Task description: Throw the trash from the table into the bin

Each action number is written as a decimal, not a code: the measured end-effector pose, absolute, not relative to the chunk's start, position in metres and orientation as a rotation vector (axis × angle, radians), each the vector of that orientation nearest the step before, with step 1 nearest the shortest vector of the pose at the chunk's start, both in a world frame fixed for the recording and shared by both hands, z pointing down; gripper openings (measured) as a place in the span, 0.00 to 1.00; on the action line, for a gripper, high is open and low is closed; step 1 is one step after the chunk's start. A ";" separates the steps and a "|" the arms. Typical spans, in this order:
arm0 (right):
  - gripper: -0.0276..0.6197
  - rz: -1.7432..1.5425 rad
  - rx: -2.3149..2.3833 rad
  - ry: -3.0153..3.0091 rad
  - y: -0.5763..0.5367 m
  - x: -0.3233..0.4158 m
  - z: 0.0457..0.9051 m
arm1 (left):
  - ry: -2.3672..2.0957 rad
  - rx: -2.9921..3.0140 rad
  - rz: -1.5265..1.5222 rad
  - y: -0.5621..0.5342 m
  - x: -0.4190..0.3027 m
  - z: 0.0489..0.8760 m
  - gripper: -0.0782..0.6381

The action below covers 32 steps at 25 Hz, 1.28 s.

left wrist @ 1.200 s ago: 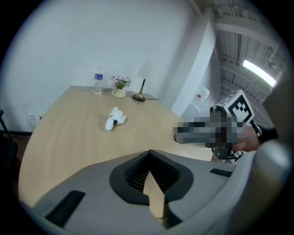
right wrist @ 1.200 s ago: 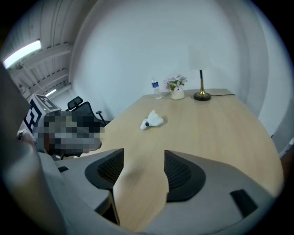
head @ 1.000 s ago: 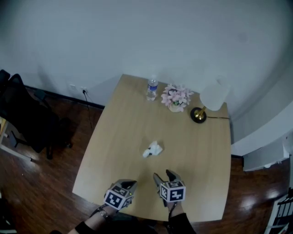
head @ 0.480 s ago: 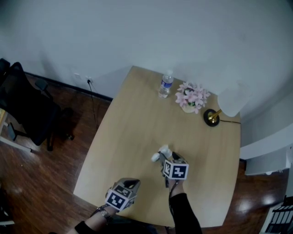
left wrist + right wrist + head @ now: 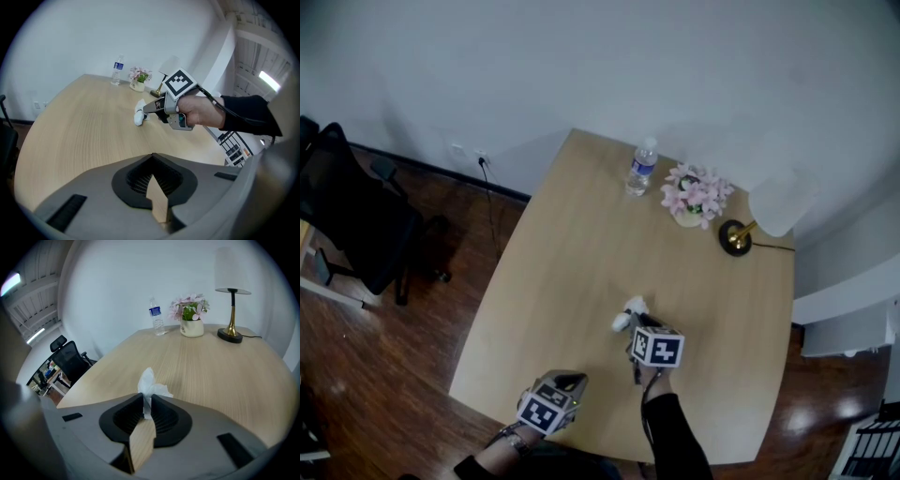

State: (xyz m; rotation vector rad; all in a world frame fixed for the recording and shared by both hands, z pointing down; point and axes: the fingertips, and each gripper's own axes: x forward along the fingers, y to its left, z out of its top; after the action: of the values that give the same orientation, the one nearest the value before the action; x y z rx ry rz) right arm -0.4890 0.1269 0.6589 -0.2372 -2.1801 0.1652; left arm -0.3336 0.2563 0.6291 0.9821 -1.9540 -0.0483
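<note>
**Tissue pinched, bin nowhere in sight**

At the tabletop's [image 5: 572,244] near edge, toward its left corner, our left gripper [image 5: 569,380] hangs with its jaws together and nothing between them. To its right, a little in from the near edge, our right gripper [image 5: 146,404] has just been closing its jaws. They now stand narrow, clamped on the crumpled white tissue [image 5: 151,384], the only trash we see on the table. Only the tissue's lower fold sits between the pads, and most of it pokes out beyond the tips. Along the far edge, running toward the right corner, stand a water bottle [image 5: 641,169], a pot of pink flowers [image 5: 696,195] and a gold-footed lamp [image 5: 780,202], all well apart from the tissue.

We judge the risk to lie in the hold. A thin pinch on soft paper may slip or tear as we lift, or shake loose on a quick swing. No view shows the bin, so the carry may be long, and a dropped tissue would land on the floor.
</note>
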 end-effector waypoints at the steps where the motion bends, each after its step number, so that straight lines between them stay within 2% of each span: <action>1: 0.12 0.168 -0.240 -2.183 0.127 -0.486 0.658 | -1.955 0.986 -0.046 0.255 -0.332 0.628 0.12; 6: 0.07 0.202 -0.267 -2.210 0.127 -0.464 0.643 | -1.961 1.014 -0.015 0.250 -0.326 0.621 0.12; 13: 0.07 0.265 -0.276 -2.311 0.109 -0.409 0.593 | -1.959 1.094 0.057 0.227 -0.309 0.607 0.12; 25: 0.07 0.458 -0.041 -2.339 0.051 -0.220 0.569 | -1.790 1.397 0.245 0.145 -0.229 0.585 0.12; 32: 0.07 0.606 0.158 -2.354 0.024 -0.140 0.580 | -1.648 1.578 0.386 0.098 -0.170 0.587 0.12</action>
State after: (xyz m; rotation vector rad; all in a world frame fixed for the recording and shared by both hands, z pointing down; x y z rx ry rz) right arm -0.1404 0.0239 0.5796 0.1581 -2.3541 0.6055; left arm -0.1695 0.0982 0.5873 1.5781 -1.6478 0.3858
